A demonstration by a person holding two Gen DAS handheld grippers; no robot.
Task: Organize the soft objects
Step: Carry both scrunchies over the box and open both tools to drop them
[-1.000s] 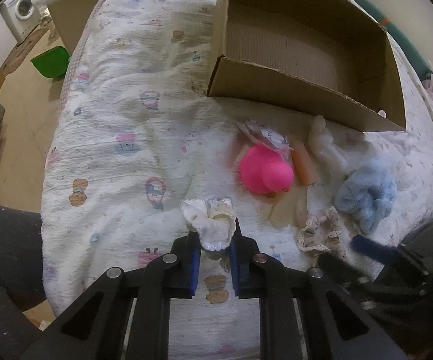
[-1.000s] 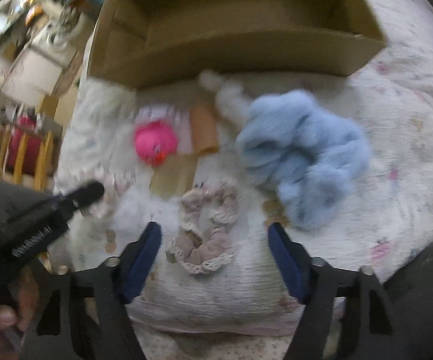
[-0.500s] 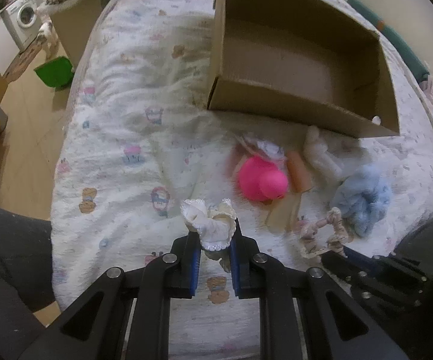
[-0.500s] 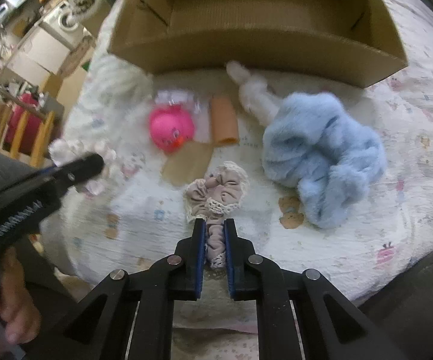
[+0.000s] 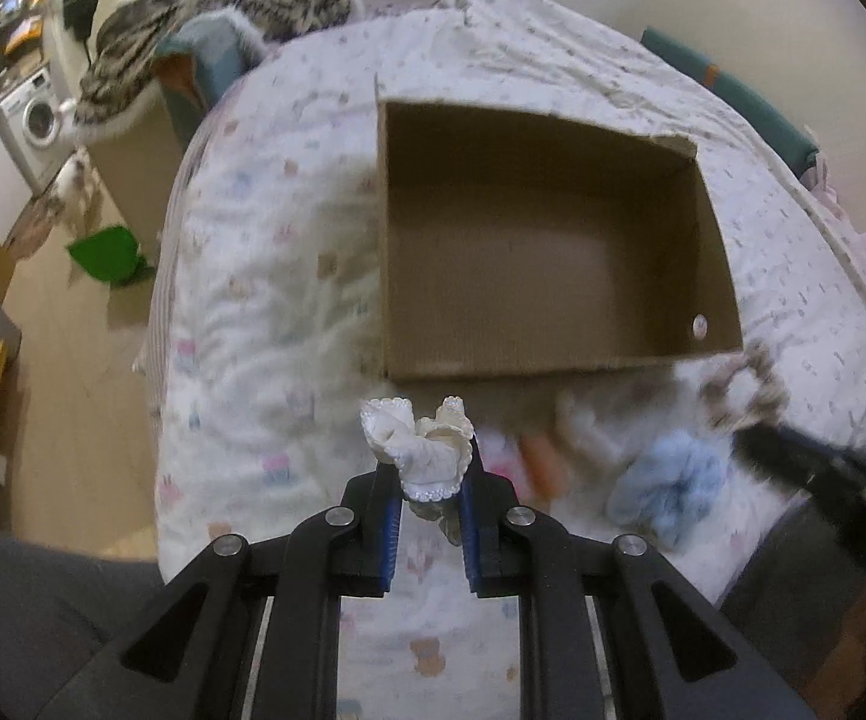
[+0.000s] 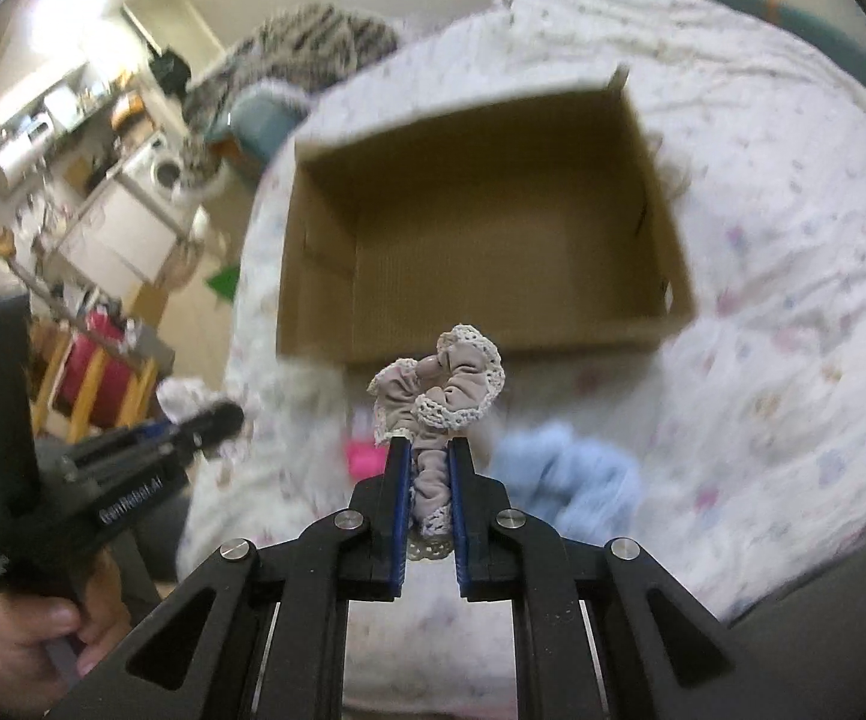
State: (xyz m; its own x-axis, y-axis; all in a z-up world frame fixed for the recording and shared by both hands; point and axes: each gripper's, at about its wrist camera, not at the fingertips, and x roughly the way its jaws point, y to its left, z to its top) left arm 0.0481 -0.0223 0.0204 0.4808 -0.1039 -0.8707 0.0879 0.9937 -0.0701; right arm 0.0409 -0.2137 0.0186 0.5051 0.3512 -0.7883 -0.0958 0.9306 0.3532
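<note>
Gripping: left claw point(image 5: 430, 480) white scrunchie point(image 5: 418, 450) | right claw point(image 6: 429, 468) mauve scrunchie point(image 6: 442, 396) | bedspread items blurred

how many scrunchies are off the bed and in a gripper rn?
2. White scrunchie pinched in the left gripper; mauve lace-trimmed scrunchie pinched in the right gripper. Blurred blue fluffy item on the bed may be a third; the cardboard box holds none.

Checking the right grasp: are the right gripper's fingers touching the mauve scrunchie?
Touching. The right wrist view shows the right gripper with both blue pads pressed against the mauve scrunchie, no gap either side.
</note>
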